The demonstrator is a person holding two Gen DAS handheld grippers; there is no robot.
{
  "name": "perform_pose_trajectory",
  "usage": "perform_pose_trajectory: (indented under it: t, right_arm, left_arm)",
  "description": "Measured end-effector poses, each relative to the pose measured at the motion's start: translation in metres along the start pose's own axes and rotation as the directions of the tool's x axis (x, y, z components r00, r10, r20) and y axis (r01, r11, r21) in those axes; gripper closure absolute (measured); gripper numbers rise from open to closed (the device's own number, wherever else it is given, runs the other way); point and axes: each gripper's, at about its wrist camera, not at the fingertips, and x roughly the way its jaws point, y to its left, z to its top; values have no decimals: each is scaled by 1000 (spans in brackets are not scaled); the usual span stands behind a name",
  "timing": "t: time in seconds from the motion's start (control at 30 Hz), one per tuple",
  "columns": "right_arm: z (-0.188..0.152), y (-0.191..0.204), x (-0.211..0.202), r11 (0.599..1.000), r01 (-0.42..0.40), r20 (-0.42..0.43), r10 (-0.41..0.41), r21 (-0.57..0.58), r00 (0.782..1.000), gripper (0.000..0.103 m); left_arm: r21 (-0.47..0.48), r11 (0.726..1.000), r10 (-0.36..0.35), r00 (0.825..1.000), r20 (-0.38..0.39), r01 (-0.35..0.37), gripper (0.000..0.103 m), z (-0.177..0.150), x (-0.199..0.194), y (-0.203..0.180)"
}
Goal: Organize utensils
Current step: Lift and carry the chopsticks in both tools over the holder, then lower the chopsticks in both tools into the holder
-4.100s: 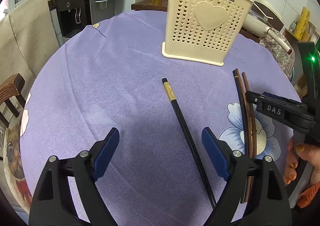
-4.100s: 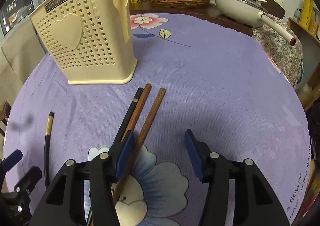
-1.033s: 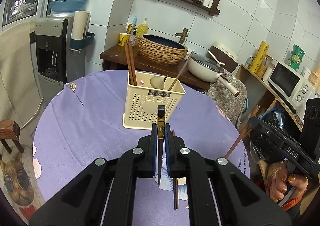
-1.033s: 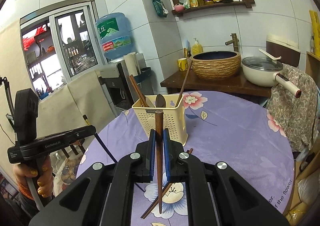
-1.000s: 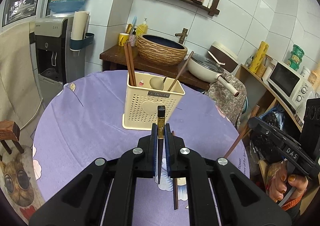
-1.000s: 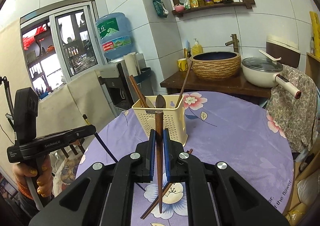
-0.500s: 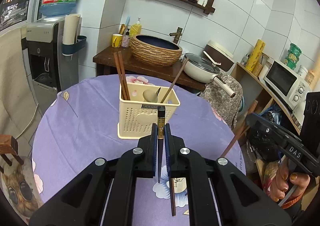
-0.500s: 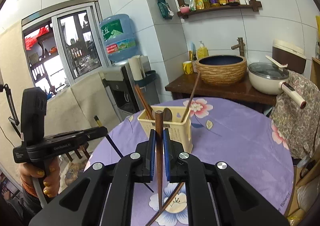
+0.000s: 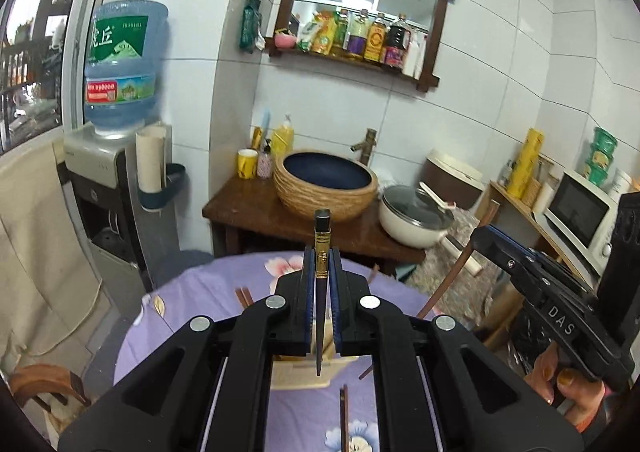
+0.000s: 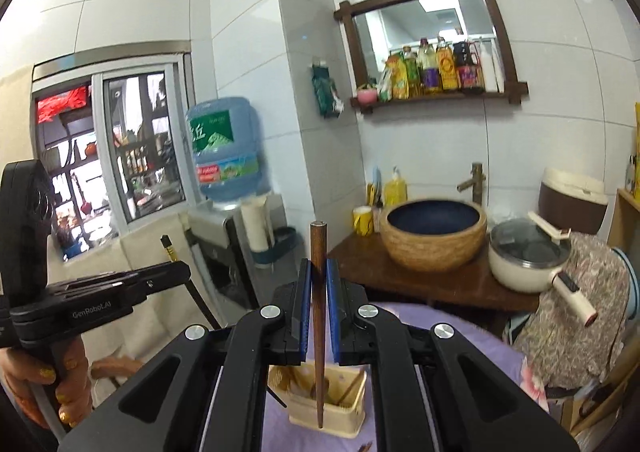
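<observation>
Our left gripper (image 9: 321, 272) is clenched on a black chopstick (image 9: 321, 292), gold-banded end up. Our right gripper (image 10: 319, 284) grips a brown wooden chopstick (image 10: 318, 316), upright too. Both hang high above the cream utensil basket (image 10: 328, 408) on the purple table (image 9: 192, 304); another chopstick (image 9: 343, 416) lies near us.
</observation>
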Motion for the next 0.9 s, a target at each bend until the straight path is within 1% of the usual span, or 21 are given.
perform_pose_trajectory:
  t: [0.03, 0.13, 0.23, 0.33, 0.5, 0.57, 0.63, 0.77, 0.9]
  right_arm:
    - [5, 1, 5, 1000, 11, 11, -11, 0, 1000, 95]
    - [10, 1, 21, 999, 36, 39, -36, -3, 999, 95]
    - [-1, -3, 40, 999, 54, 30, -54, 1, 998, 95]
    - [-23, -5, 61, 998, 71, -7, -71, -1, 997, 95]
    - [-65, -13, 85, 996, 83, -85, -81, 16, 993, 95]
    - [-78, -15, 90, 996, 92, -106, -90, 12, 990, 95]
    - [-87, -16, 93, 995, 100, -117, -99, 7, 988, 95]
    - [-99, -21, 96, 993, 116, -133, -114, 8, 985, 95]
    - [-109, -23, 101, 992, 129, -155, -127, 2, 980, 95]
  left_arm:
    - [-2, 1000, 12, 1000, 3, -12, 96, 6, 4, 0]
    - [7, 996, 87, 996, 16, -87, 96, 18, 22, 0]
    - [-1, 993, 119, 993, -7, -119, 96, 17, 44, 7]
    - [-16, 990, 141, 989, -48, -142, 96, 0, 71, 16]
    - [-35, 989, 136, 982, -131, -141, 96, -38, 106, 29]
    - [-32, 989, 138, 979, -152, -145, 96, -55, 117, 33]
    - [-34, 988, 143, 976, -166, -150, 96, -69, 124, 36]
    - [-48, 989, 127, 968, -215, -140, 96, -92, 139, 42]
    - [-41, 989, 128, 964, -232, -141, 96, -107, 148, 44]
